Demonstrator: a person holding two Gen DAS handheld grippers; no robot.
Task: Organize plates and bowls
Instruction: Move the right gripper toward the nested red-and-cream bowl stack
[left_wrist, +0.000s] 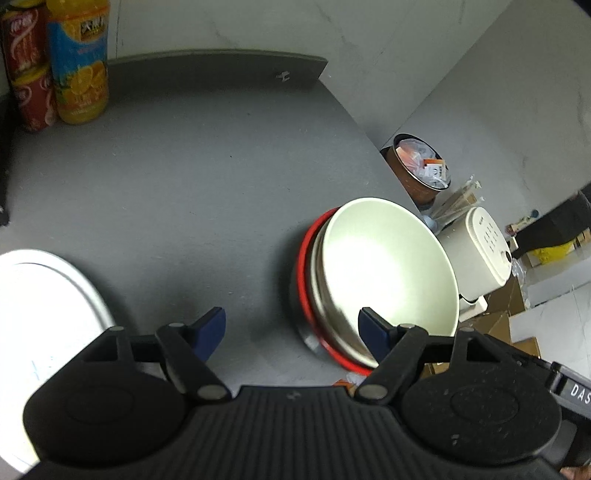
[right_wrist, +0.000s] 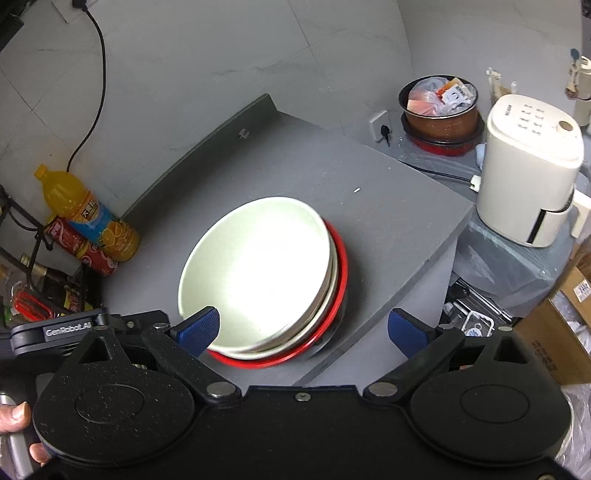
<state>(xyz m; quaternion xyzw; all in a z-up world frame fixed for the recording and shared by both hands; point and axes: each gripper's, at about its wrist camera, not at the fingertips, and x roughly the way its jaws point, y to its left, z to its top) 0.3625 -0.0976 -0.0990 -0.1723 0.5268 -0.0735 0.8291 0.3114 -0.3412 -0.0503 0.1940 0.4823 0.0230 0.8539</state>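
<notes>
Fingers (left_wrist: 373, 334) of both grippers spread wide, gripping nothing; nested cream bowls (right_wrist: 258, 273) sit in a red-rimmed bowl (right_wrist: 341, 273) on the grey desk (left_wrist: 184, 184); white plate (left_wrist: 40, 306) apart.

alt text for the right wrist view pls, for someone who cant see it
A stack of bowls, cream on top and red-rimmed at the bottom, sits on a grey table, just ahead of the right tongs, which are open and empty. An orange juice bottle stands far left, a white appliance off the table right.
</notes>
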